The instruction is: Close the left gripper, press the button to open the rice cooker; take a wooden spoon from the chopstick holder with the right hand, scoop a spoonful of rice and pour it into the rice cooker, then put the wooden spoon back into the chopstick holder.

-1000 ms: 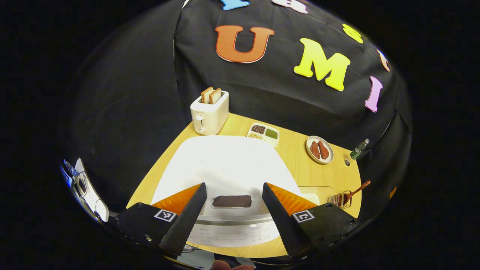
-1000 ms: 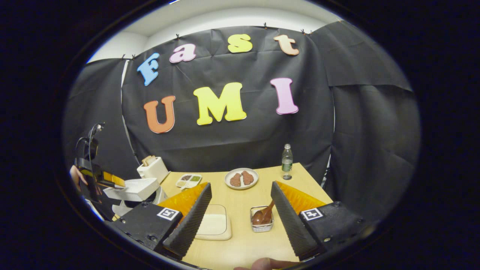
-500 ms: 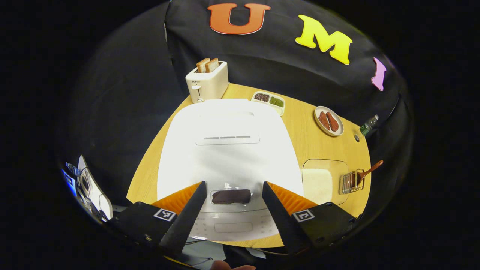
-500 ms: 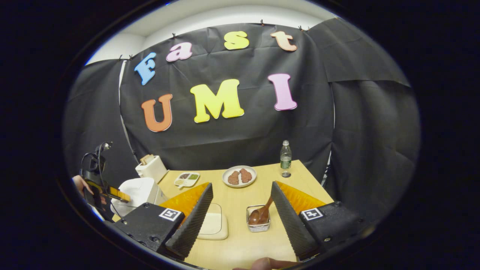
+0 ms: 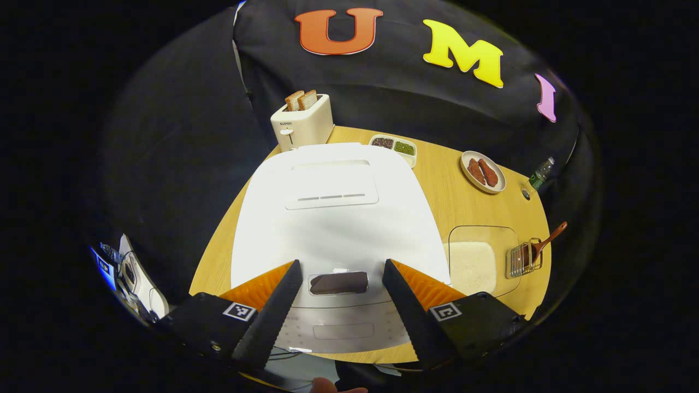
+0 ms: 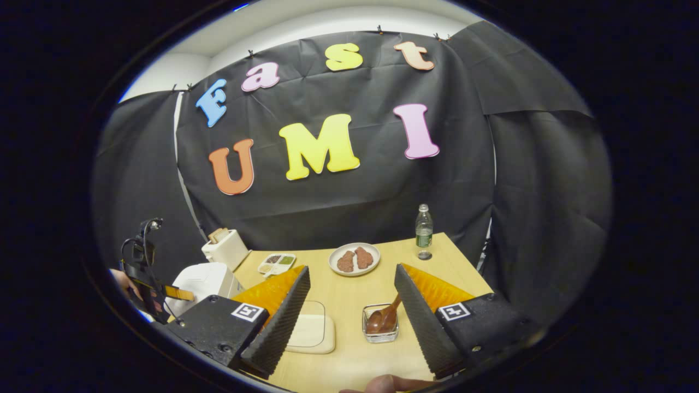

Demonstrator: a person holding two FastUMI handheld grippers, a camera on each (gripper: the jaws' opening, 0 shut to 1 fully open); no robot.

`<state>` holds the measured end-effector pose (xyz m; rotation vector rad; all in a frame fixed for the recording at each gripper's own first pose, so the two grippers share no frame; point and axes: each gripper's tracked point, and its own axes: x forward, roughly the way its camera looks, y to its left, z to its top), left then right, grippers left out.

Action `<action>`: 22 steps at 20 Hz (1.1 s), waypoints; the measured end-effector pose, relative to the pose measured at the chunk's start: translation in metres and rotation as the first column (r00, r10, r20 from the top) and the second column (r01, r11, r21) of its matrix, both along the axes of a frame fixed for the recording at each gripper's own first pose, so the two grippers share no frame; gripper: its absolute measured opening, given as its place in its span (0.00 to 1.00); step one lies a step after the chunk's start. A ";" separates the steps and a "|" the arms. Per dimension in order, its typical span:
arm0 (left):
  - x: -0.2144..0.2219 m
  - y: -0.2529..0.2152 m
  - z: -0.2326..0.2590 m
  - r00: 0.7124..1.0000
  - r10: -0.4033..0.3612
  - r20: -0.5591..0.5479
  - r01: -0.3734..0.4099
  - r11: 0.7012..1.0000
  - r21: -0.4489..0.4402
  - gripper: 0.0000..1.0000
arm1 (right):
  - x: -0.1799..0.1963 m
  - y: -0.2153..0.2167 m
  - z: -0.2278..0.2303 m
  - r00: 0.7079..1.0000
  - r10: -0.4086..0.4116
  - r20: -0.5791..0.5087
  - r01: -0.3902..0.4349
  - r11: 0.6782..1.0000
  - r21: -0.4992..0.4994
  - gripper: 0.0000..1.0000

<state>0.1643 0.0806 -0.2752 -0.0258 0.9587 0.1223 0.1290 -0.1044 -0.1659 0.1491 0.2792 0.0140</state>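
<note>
The white rice cooker (image 5: pixel 333 218) sits lid down on the table (image 5: pixel 469 202), its dark button (image 5: pixel 338 283) at the front edge. To its right lies a clear dish of rice (image 5: pixel 474 261), and just beyond it a wire chopstick holder (image 5: pixel 521 260) with the wooden spoon (image 5: pixel 546 244) leaning out, handle up.

Rice cooker (image 5: pixel 333 218) front edge hidden behind fingers (image 5: pixel 273 311); wooden spoon (image 6: pixel 385 316) handle behind finger.
</note>
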 end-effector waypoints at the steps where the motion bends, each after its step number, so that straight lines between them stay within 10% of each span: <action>1: 0.001 -0.001 0.001 1.000 0.009 0.018 -0.009 1.000 0.003 1.00 | 0.002 0.000 -0.002 1.000 0.012 -0.001 -0.012 1.000 0.001 1.00; 13: 0.016 -0.019 0.063 0.967 0.047 0.249 -0.047 0.999 -0.009 0.95 | 0.015 -0.008 0.013 0.998 0.052 0.023 -0.052 0.999 -0.018 1.00; 22: -0.071 -0.059 0.202 0.787 -0.061 0.613 0.082 0.997 -0.006 0.94 | -0.077 0.040 0.090 0.982 0.023 0.186 -0.010 0.997 -0.071 1.00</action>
